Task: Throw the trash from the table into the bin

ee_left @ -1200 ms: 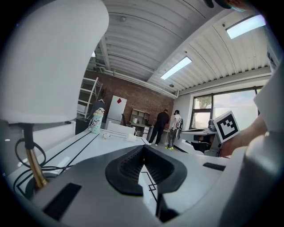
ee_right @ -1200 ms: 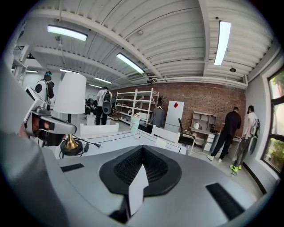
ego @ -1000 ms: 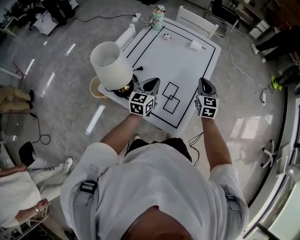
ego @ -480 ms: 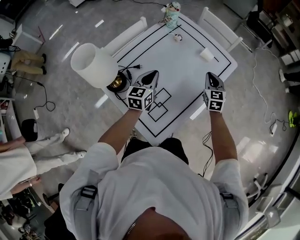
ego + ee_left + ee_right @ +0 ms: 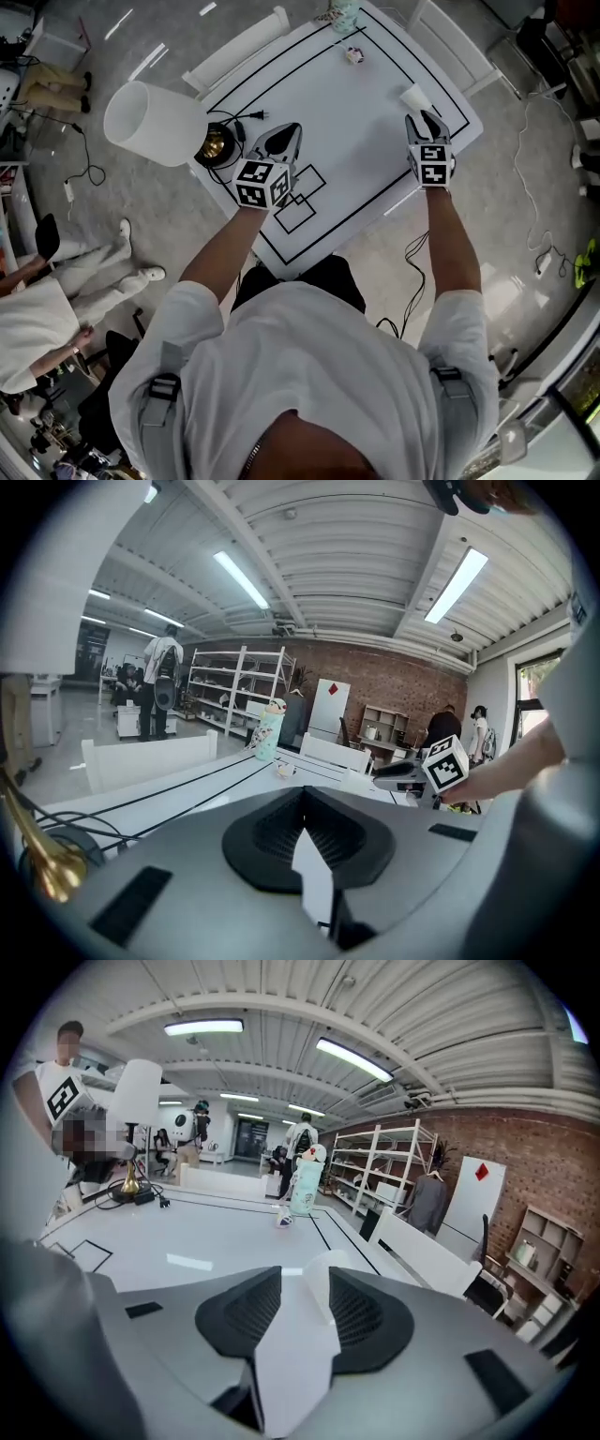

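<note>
Mostly white: glossy black-lined table (image 5: pixel 347 122), tapered cup (image 5: pixel 413 97), cylindrical lampshade (image 5: pixel 155 122), brass base (image 5: pixel 214 143).

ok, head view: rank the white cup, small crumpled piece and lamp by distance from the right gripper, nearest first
Measured from the right gripper. Its jaws have just been opening, and the cup is in line with the gap but not gripped.
1. white cup, just beyond its tips, by the right edge of the table.
2. small crumpled piece, at the far end.
3. lamp, at the left corner.
</note>
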A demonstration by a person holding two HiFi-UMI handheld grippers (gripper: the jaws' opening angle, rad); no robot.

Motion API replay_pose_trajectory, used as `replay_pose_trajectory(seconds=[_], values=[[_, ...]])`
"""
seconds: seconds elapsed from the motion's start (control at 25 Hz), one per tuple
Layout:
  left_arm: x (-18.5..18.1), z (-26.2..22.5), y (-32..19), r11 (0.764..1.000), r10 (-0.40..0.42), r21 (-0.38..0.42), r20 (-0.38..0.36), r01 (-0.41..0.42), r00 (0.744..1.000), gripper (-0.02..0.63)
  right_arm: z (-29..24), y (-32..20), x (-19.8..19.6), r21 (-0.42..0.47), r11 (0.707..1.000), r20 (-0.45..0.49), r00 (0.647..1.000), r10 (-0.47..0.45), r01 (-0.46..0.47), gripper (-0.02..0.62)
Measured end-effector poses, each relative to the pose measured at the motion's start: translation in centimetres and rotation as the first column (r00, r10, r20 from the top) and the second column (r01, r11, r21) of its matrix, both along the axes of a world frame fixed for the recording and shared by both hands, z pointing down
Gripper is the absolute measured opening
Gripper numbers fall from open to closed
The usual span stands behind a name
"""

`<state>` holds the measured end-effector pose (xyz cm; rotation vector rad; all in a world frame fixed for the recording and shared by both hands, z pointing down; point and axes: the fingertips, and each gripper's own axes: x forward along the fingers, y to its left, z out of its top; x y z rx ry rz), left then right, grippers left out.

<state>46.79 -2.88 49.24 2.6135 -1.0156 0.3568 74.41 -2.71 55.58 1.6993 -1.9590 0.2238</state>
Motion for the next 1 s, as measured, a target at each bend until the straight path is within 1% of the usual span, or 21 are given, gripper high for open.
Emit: replay_pose_trajectory(seconds=[0.08,0.2,0.36,0.48,0.6,0.72,0.8,1.0], values=[[-0.3,0.5,0.1,1.0,-0.013,-0.01,0.007,0.013,1.0,0.011,0.8,-1.1,0.8,-0.032,0.999,-0.041,0.999,-0.031,0.029,0.177],[-0.8,1.5,0.0,0.999,-0.032,-0.025,0.017,0.032,0.999,0.011,1.8,-2.6,1.6,-0.086,0.994,-0.09,0.993,-0.074,0.066,0.231],[-0.6,2.4,-0.1,0.998,-0.037,-0.041,0.019,0.038,0.999,0.011,3.3,-3.9,2.3,-0.144,0.984,-0.15,0.981,-0.122,0.1,0.255],[-0.2,3.1,-0.1,0.998,-0.028,-0.048,0.015,0.029,0.999,0.011,4.4,-4.8,2.7,-0.176,0.979,-0.162,0.977,-0.137,0.108,0.281],[0.3,3.8,-0.3,0.998,-0.033,-0.05,0.01,0.033,0.999,0.011,5.5,-5.6,2.8,-0.212,0.97,-0.175,0.972,-0.154,0.115,0.284],[0.4,4.2,-0.4,0.998,-0.035,-0.057,0.017,0.036,0.999,0.011,6.3,-5.2,3.1,-0.232,0.968,-0.214,0.966,-0.148,0.097,0.28],[0.2,4.2,-0.5,0.998,-0.038,-0.058,0.025,0.039,0.999,0.011,6.3,-4.9,3.1,-0.223,0.971,-0.224,0.965,-0.138,0.087,0.27],[-1.0,3.5,-0.6,0.998,-0.042,-0.039,0.034,0.043,0.999,0.011,4.7,-3.9,2.0,-0.166,0.983,-0.211,0.971,-0.115,0.08,0.262]])
